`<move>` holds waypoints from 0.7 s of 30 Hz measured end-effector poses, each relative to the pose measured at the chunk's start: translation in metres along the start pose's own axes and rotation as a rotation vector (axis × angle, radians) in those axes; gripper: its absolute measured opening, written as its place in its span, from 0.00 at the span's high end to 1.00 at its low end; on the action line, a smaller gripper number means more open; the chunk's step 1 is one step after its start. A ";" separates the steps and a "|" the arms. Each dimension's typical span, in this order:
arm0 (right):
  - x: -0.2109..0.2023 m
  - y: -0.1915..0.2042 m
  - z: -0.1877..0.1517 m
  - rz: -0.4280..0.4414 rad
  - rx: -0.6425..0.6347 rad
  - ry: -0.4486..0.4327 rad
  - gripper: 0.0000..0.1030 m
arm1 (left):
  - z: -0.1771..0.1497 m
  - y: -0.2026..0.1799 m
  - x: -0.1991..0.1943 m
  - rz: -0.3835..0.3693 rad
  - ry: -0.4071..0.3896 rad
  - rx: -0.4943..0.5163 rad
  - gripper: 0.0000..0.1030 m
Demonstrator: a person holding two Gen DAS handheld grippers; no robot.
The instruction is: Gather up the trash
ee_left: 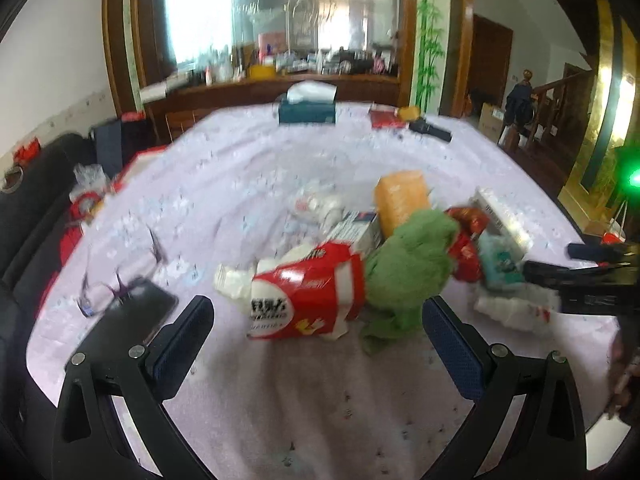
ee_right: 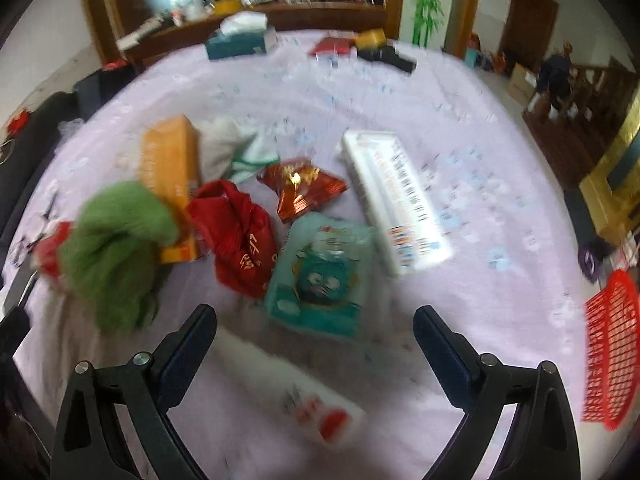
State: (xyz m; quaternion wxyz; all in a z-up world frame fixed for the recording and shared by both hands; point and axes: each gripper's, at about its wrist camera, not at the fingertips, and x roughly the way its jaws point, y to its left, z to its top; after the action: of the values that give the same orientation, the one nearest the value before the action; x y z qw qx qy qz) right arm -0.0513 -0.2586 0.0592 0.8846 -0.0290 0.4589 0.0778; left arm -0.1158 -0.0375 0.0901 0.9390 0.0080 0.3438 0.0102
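Note:
A pile of trash lies on the lilac tablecloth (ee_left: 248,168). In the left wrist view my left gripper (ee_left: 318,320) is open, just short of a red and white wrapper (ee_left: 308,292) and a green crumpled cloth (ee_left: 408,268). My right gripper shows there at the right edge (ee_left: 576,280). In the right wrist view my right gripper (ee_right: 314,330) is open over a white bottle (ee_right: 288,388), with a teal packet (ee_right: 320,276), a red bag (ee_right: 240,236), a brown snack wrapper (ee_right: 302,188), an orange box (ee_right: 172,168) and a long white box (ee_right: 396,196) ahead.
A red mesh basket (ee_right: 612,352) sits off the table's right edge. A tissue box (ee_left: 307,110), a red booklet and a black item lie at the far side. Glasses and a dark phone (ee_left: 132,308) lie at the left. Dark chairs stand left of the table.

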 end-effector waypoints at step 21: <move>-0.084 -0.027 -0.025 0.031 -0.054 -0.187 0.00 | 0.005 -0.044 -0.035 0.012 -0.083 0.035 0.00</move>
State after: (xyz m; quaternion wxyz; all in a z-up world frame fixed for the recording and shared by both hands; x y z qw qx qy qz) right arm -0.1148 -0.2974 0.1128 0.9212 -0.0383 0.3724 0.1061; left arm -0.1382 -0.0825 0.1154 0.9521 0.0270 0.3045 0.0094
